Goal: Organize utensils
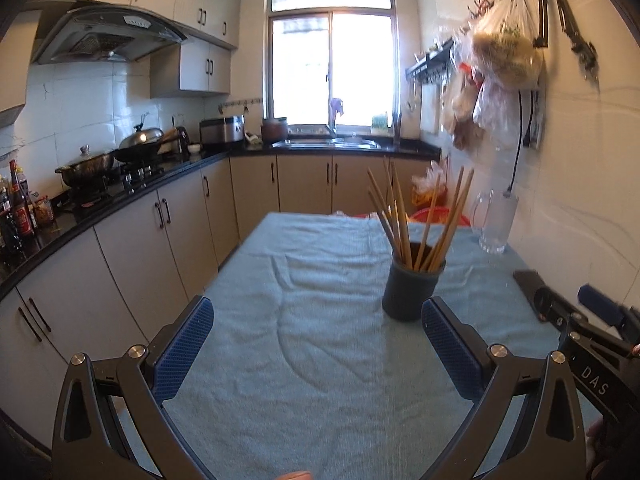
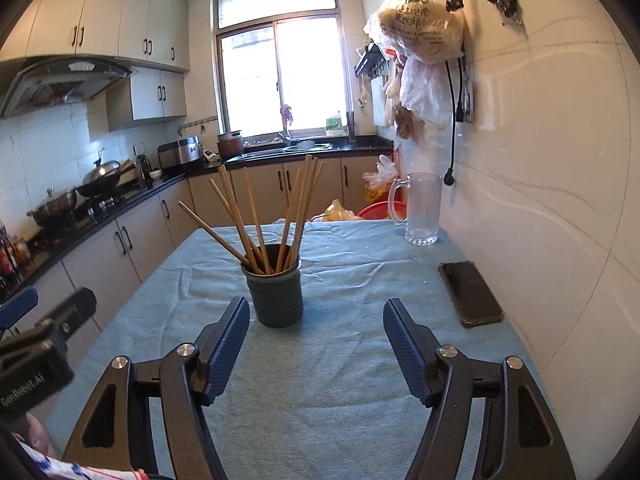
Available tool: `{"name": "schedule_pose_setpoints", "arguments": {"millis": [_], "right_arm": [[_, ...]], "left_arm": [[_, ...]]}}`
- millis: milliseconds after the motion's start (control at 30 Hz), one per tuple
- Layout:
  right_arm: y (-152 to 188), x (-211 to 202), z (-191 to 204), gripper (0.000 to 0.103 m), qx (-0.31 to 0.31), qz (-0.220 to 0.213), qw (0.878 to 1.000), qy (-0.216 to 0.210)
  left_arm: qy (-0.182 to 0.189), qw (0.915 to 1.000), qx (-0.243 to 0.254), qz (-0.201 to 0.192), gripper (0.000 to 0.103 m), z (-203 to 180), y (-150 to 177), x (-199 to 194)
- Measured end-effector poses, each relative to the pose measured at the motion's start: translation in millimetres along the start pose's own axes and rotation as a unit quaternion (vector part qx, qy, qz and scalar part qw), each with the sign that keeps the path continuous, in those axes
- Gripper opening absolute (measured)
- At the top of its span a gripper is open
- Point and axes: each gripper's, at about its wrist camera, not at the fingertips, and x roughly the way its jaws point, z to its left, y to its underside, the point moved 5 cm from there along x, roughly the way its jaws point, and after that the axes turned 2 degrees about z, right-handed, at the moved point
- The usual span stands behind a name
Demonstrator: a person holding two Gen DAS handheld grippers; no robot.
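A dark round holder [image 1: 411, 292] [image 2: 276, 297] stands on the light blue cloth [image 1: 304, 320] [image 2: 332, 364] covering the table, with several wooden chopsticks [image 1: 404, 224] [image 2: 276, 216] fanned out of it. My left gripper [image 1: 318, 328] is open with nothing between its blue pads; the holder sits just ahead of its right finger. My right gripper [image 2: 316, 336] is open too and holds nothing, with the holder close in front of its left finger. Each gripper shows at the other view's edge.
A glass mug [image 1: 496, 220] [image 2: 420, 208] stands at the table's far right by the tiled wall. A black phone [image 2: 470, 294] lies on the cloth at the right. Counters with pots run along the left. Plastic bags [image 2: 420, 28] hang on the wall.
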Motion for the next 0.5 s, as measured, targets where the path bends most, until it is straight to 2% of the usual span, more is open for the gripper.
{"name": "schedule_pose_setpoints", "arguments": {"millis": [167, 500], "right_arm": [[10, 7, -2, 0.075, -0.02, 0.01, 1.0, 0.019], [30, 22, -15, 0.075, -0.016, 0.048, 0.998, 0.033]], "left_arm": [[0.007, 0.9995, -0.014, 0.028, 0.103, 2, 8, 11], [0.026, 0.9952, -0.025, 0.091, 0.103, -3, 29, 34]]}}
